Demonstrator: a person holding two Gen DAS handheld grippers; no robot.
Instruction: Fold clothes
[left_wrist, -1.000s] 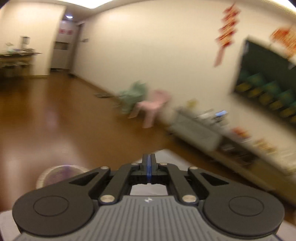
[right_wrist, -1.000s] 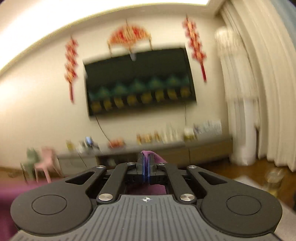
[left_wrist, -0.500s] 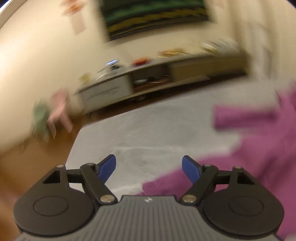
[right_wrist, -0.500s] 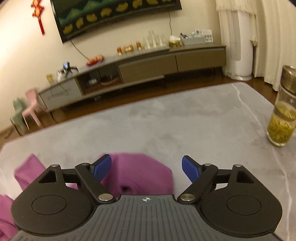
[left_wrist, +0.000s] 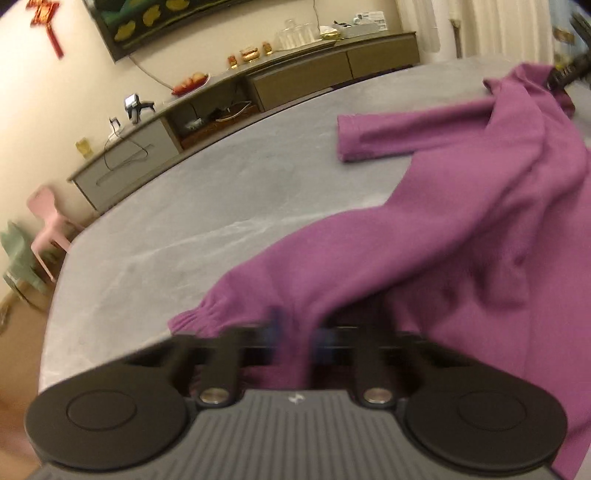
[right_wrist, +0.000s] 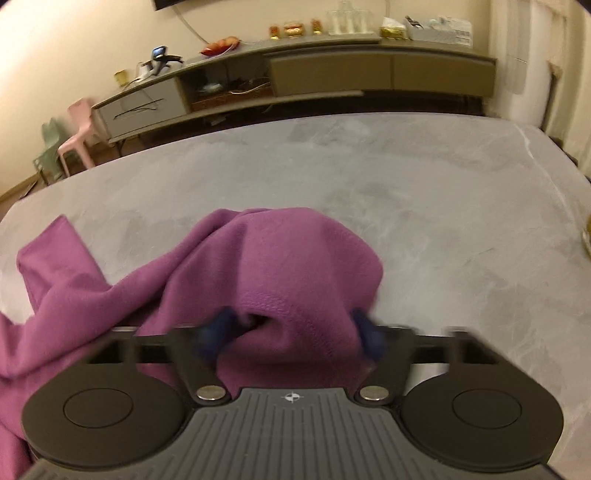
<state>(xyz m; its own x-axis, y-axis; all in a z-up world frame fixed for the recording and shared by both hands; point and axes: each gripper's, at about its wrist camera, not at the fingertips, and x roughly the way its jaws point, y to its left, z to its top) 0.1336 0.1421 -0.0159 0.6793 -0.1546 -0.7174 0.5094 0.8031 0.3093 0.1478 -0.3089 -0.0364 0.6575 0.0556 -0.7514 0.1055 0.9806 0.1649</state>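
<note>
A purple long-sleeved garment lies spread on a grey table. One sleeve stretches left at the far side; an elastic cuff lies near me. My left gripper has its blue fingers close together on a fold of the garment, blurred by motion. In the right wrist view the garment bunches up between the fingers of my right gripper, which stand wide apart around the cloth. The right gripper's body shows at the far right of the left view.
A long low cabinet with small items stands against the wall beyond the table. Pink and green child chairs stand at the left. A glass's edge shows at the table's right side.
Both grippers have dropped down onto the garment. The left fingers have closed in from wide open onto a fold. The right fingers stay apart, now with cloth between them.
</note>
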